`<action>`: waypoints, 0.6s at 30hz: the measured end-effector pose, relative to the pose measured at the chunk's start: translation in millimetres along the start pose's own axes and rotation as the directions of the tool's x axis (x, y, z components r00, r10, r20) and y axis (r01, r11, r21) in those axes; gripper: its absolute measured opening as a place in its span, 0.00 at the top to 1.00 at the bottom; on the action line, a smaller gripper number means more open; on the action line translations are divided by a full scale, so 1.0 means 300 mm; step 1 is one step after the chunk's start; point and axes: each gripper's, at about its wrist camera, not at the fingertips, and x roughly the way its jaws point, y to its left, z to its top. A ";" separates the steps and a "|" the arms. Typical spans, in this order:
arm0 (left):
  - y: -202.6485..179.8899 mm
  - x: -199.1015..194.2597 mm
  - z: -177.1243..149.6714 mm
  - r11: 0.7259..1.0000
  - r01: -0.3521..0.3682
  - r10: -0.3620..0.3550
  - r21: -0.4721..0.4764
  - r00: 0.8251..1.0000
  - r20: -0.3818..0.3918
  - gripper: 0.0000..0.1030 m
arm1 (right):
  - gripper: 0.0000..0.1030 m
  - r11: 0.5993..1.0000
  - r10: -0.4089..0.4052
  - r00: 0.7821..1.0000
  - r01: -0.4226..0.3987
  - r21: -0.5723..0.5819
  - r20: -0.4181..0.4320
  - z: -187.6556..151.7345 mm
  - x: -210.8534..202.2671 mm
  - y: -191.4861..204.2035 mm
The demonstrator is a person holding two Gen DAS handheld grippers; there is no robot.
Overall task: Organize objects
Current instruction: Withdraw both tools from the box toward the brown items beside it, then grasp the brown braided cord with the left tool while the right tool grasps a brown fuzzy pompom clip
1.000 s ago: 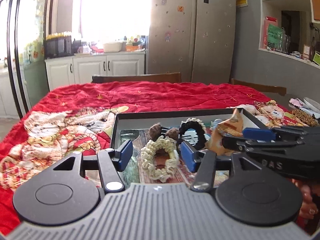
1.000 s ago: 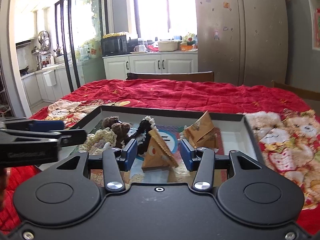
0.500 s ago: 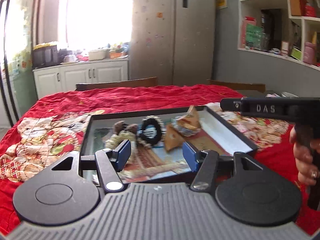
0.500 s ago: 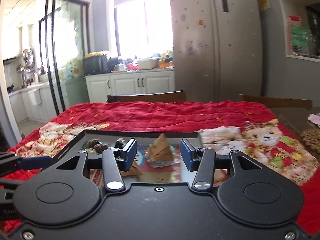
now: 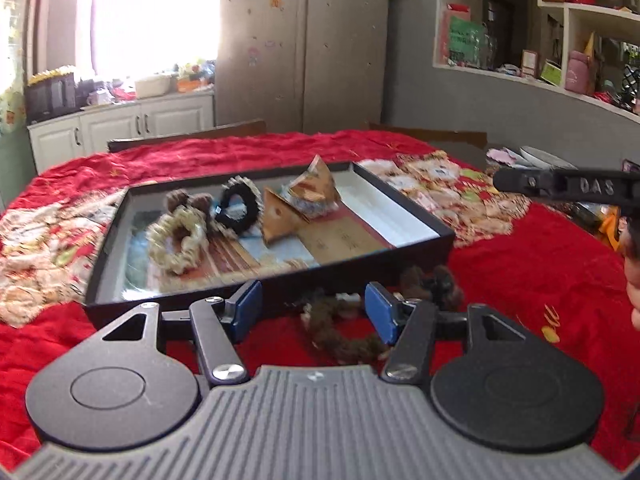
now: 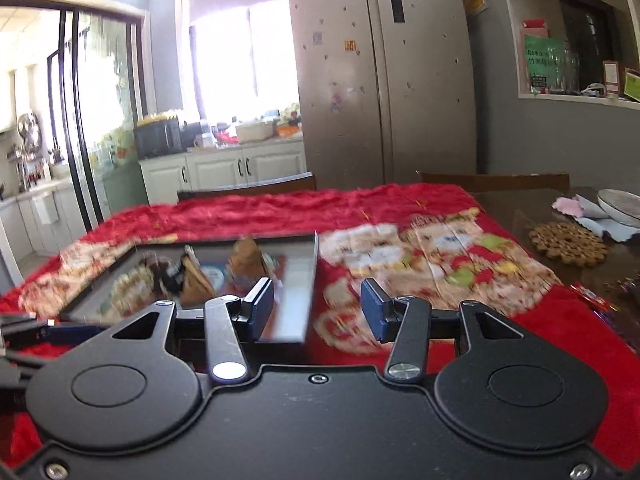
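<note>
A black tray (image 5: pixel 404 256) on the red cloth holds a cream scrunchie (image 5: pixel 178 236), a black scrunchie (image 5: pixel 239 208), a brown furry hair tie (image 5: pixel 188 200) and two tan pyramid packets (image 5: pixel 316 188). A second brown furry hair tie (image 5: pixel 344 340) lies on the cloth in front of the tray. My left gripper (image 5: pixel 314 312) is open and empty just above it. My right gripper (image 6: pixel 318 306) is open and empty, over the tray's right edge (image 6: pixel 310 280); its arm also shows in the left wrist view (image 5: pixel 560 186).
The table has a red patterned cloth (image 5: pixel 520 280). At the right are a woven coaster (image 6: pixel 568 244), a white plate (image 6: pixel 620 206) and a bare table part. Chairs stand behind the table. A fridge and wall shelves are beyond.
Both grippers have pulled back from the tray and swung right. The right gripper has left the pyramid packet in the tray. A brown hair tie on the cloth now sits between the left fingers.
</note>
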 end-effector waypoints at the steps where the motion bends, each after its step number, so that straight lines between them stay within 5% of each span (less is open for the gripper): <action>1: -0.003 0.006 -0.005 1.000 0.003 -0.003 0.003 1.000 -0.005 0.31 | 0.55 1.000 0.001 1.000 -0.001 -0.003 -0.009 -0.017 -0.005 -0.007; 18: 0.017 0.108 -0.052 0.998 0.040 -0.044 -0.052 0.996 -0.082 0.31 | 0.55 0.988 0.147 0.980 -0.153 -0.032 -0.137 -0.184 0.096 0.086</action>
